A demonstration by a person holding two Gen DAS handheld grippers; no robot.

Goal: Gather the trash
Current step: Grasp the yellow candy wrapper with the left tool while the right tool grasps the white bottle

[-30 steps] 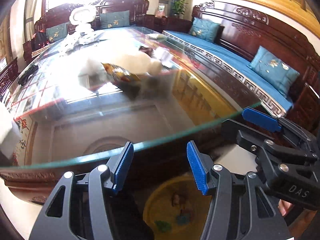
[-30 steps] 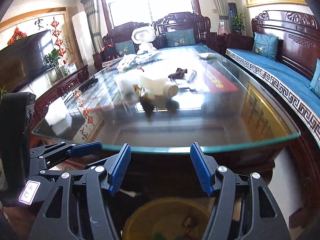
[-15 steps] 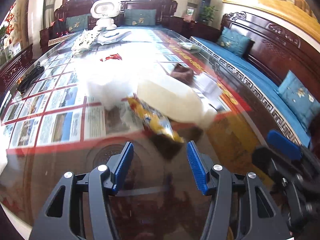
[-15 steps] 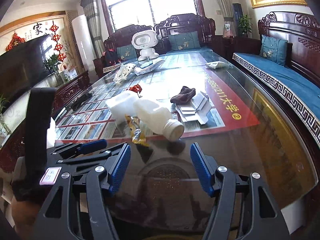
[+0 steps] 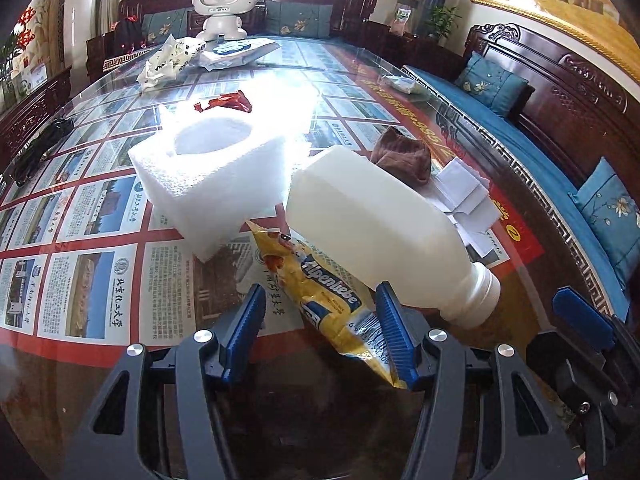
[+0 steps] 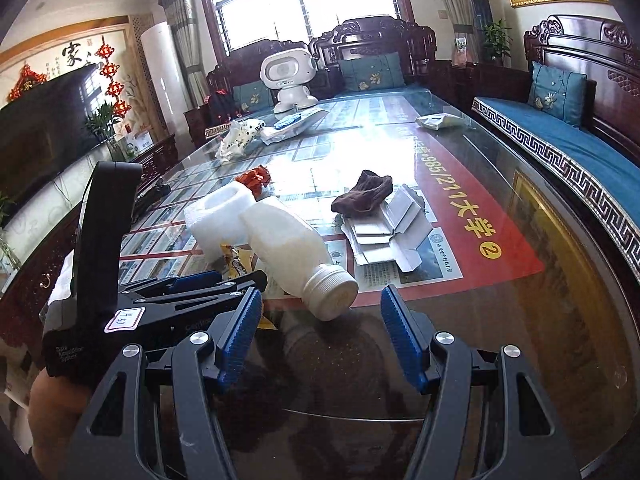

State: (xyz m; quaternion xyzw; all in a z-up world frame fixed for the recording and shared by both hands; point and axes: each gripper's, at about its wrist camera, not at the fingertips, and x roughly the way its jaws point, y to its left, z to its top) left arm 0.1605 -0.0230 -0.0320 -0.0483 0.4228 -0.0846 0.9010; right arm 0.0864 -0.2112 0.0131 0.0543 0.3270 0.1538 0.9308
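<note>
A yellow snack wrapper (image 5: 320,292) lies on the glass table, its near end between the open fingers of my left gripper (image 5: 320,334). A white plastic bottle (image 5: 384,232) lies on its side across the wrapper, cap toward me. A white foam block (image 5: 208,172) sits behind them. A red wrapper (image 5: 228,102), a brown cloth (image 5: 404,158) and white flattened cardboard (image 5: 464,200) lie further back. My right gripper (image 6: 320,334) is open and empty, just short of the bottle's cap (image 6: 332,296). The left gripper also shows in the right wrist view (image 6: 192,284).
A white toy robot (image 6: 290,78) and crumpled white bags (image 6: 240,136) sit at the table's far end. A dark cable (image 5: 36,148) lies at the left edge. Carved wooden sofas with blue cushions (image 6: 560,136) line the right side. A television (image 6: 44,136) stands on the left.
Both grippers have risen from below the table edge and moved forward over the glass. The left gripper's fingers now flank the yellow wrapper. Both stay open.
</note>
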